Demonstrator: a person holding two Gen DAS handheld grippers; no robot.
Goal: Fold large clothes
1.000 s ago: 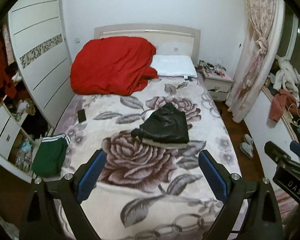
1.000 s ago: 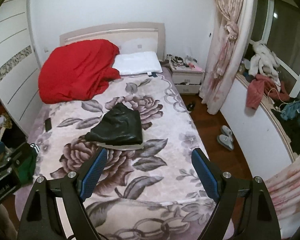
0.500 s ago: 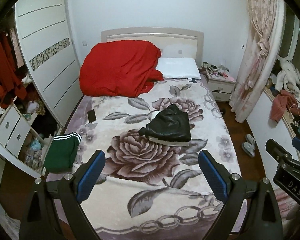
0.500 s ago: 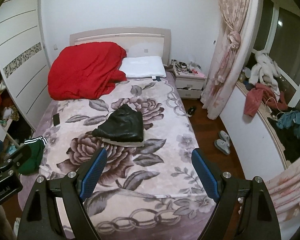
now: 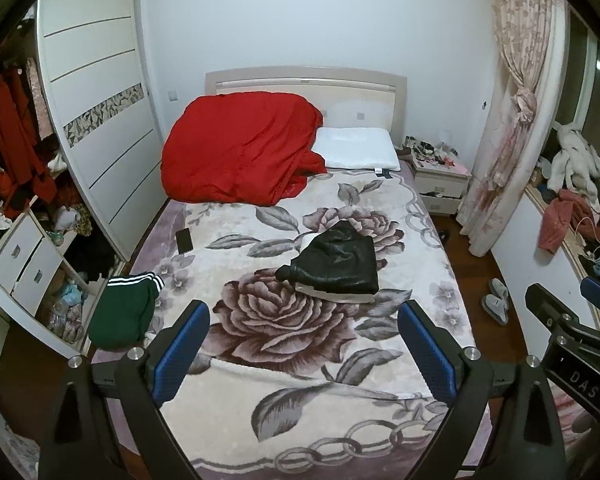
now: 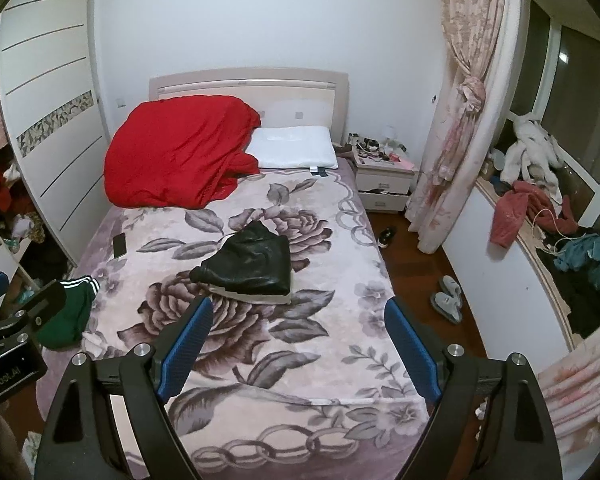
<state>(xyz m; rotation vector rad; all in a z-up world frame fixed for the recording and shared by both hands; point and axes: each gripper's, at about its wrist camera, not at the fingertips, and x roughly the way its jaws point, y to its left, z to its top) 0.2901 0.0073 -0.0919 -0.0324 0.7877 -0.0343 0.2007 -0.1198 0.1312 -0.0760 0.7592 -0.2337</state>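
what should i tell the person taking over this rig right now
Left hand-held gripper: open, empty, held above the foot of the bed.
Right hand-held gripper: open, empty, beside it.
Black jacket: lies mid-bed in a compact bundle on the floral blanket; it looks folded already, though I can't confirm that.
Green garment with white stripes: crumpled at the bed's left edge, untouched.
Phone: on the blanket near the left edge; keep clear of it.
Left to do, probably: pick up the green garment, spread it flat, fold it.
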